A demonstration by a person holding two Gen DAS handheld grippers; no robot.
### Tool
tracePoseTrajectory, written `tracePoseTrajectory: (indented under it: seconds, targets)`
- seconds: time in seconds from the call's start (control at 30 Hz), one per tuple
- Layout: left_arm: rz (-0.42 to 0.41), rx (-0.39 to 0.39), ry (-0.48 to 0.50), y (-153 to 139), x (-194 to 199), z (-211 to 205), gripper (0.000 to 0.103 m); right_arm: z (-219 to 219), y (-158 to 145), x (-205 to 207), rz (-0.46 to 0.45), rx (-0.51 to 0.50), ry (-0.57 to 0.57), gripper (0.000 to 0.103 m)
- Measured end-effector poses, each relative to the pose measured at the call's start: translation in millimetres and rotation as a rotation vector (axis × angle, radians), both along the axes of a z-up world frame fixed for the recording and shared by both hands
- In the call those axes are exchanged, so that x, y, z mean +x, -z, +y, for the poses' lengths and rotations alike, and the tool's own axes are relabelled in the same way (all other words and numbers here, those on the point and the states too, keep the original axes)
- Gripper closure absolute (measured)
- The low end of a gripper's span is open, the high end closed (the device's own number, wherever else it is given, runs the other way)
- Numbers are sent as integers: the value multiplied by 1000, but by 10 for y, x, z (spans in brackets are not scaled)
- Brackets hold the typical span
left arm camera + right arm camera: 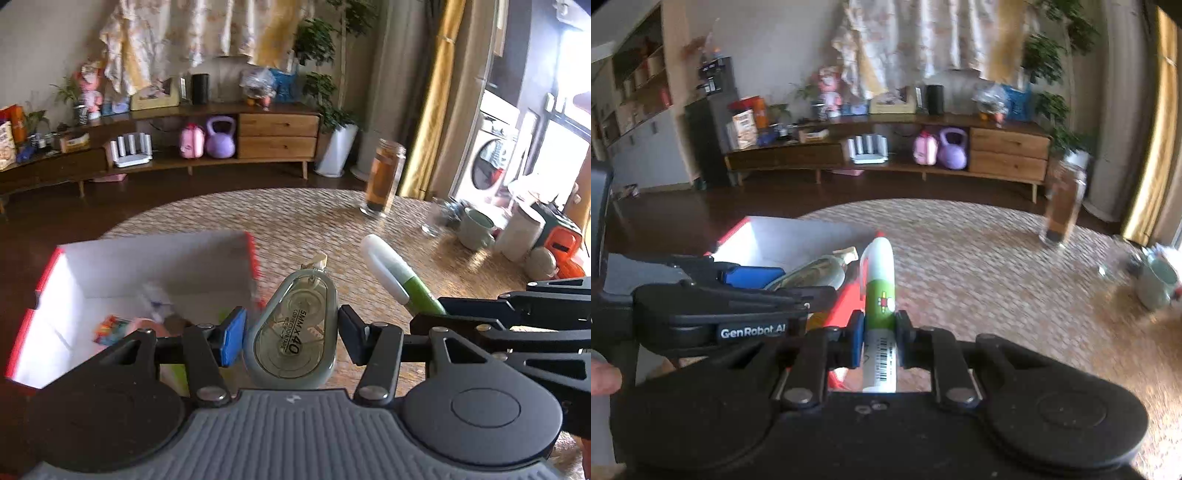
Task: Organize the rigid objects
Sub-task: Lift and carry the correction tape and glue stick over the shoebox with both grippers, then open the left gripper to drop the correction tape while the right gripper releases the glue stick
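Carrying both finds toward the box (pixel 110 273) at frame left, our left claw (pixel 291 328) grips the correction tape (pixel 291 332); our right claw (pixel 880 332) clamps the glue stick (pixel 879 295); next, we judge, release over it.

One correction tape (pixel 291 328), one glue stick (pixel 879 291), one box (pixel 110 266), one jar (pixel 384 177), one mug (pixel 476 229).
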State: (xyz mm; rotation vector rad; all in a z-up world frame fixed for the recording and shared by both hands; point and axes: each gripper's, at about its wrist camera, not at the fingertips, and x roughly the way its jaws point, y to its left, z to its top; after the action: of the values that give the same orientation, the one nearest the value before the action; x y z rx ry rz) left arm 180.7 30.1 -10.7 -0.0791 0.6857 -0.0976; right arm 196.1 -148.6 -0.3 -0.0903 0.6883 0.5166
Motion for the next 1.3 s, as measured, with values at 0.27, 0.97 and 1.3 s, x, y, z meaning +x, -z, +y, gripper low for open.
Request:
tracePoseTrajectory:
  seconds: [0.27,0.97,1.3]
  targets:
    - [-10,24,-78,-75,-38,637,50,694,-19,136,-15,-25,-81,87]
    - [157,103,-195,710,646,1719,50,1528,774,787,124,-124,-80,87]
    - [222,153,-167,1046,840,1550,50,1631,1041,864,136,-194,-94,86]
